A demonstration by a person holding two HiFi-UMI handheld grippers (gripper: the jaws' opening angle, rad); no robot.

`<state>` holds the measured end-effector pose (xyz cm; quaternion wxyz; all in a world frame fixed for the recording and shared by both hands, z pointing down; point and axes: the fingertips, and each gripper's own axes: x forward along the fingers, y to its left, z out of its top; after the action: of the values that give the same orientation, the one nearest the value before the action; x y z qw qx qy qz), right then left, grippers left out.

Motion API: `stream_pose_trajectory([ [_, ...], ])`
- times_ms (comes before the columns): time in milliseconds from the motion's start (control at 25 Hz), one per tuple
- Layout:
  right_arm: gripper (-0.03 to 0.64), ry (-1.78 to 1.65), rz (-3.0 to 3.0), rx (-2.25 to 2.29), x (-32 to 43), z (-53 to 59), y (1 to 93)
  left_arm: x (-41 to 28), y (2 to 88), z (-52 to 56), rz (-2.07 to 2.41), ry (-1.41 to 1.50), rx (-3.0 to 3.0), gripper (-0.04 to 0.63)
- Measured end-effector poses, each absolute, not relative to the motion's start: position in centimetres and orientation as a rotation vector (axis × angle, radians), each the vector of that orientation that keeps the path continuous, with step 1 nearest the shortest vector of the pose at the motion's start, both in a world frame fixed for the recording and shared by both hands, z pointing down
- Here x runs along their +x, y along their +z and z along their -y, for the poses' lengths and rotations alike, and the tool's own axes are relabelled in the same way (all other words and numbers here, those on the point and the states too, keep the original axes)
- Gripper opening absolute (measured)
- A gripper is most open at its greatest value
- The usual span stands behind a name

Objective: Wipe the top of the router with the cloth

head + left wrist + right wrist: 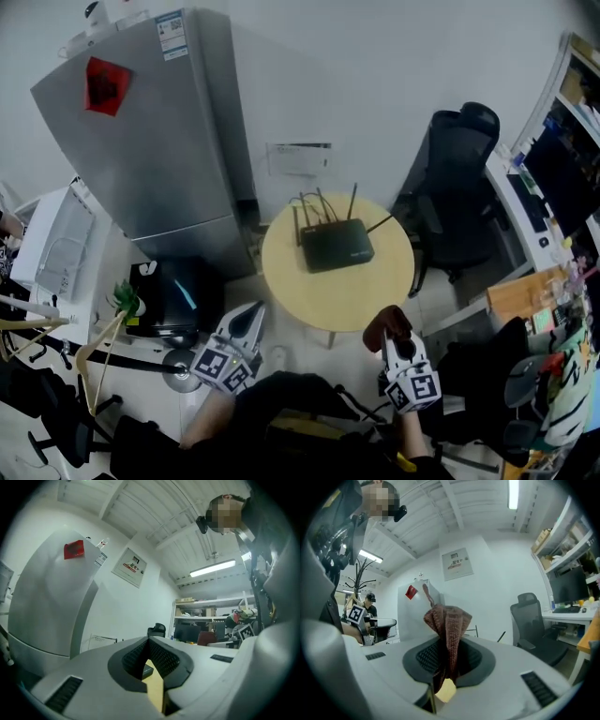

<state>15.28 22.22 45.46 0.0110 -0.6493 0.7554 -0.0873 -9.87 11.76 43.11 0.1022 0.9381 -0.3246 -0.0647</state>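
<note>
A black router with several antennas lies flat on the far part of a small round wooden table. My right gripper hovers over the table's near right edge, shut on a bunched red-brown cloth. In the right gripper view the cloth sticks up from between the closed jaws of that gripper. My left gripper is off the table's near left edge, shut and holding nothing. In the left gripper view a corner of the router shows through the slit below the gripper.
A tall grey fridge stands left of the table, with a black box on the floor before it. A black office chair and a cluttered desk stand to the right. Wooden hangers lie at the left.
</note>
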Motion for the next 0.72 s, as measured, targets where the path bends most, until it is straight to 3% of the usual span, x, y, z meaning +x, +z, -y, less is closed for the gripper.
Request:
stream_pose_trajectory([
  [720, 0.063, -0.372, -2.447, -2.046, 10.5, -5.0, 45.7, -12.4, 43.7, 2.9, 0.877, -0.186, 2.762, -0.008],
])
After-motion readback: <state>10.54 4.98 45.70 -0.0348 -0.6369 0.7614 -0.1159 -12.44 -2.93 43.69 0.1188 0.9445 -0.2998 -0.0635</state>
